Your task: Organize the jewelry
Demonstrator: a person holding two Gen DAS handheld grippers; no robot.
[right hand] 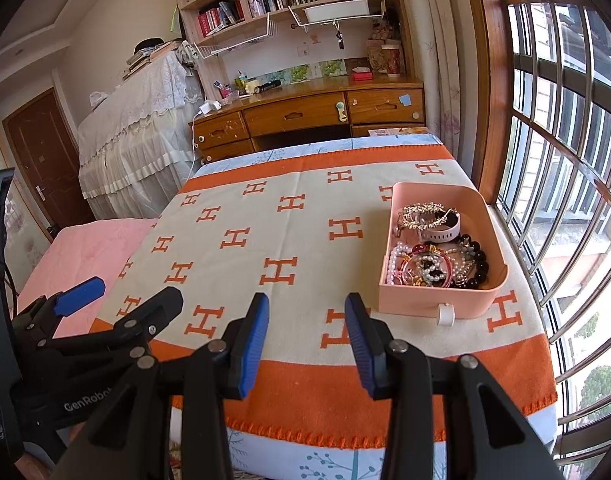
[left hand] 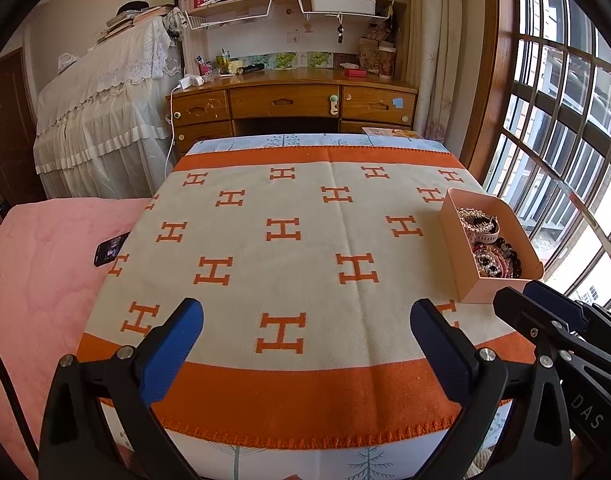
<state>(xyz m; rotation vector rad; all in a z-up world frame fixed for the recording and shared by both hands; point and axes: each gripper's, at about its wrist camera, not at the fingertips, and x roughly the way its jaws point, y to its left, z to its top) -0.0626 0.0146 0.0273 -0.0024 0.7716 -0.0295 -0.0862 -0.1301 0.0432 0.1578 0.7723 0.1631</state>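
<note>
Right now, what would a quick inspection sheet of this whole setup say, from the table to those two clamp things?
Surface: orange-and-cream blanket with H pattern, spread flat over a table.
Job's things: pink box, open-topped, near the window side; inside lie bead bracelets, a sparkly hairband and a pale watch strap, jumbled together.
Clutter: phone on the pink quilt at the blanket's left edge.
Grippers: left gripper wide open, empty; right gripper open, narrower, empty.
Cables: white charger cord hanging down the desk's left side.
Surroundings: wooden desk, bookshelves, barred window.
</note>
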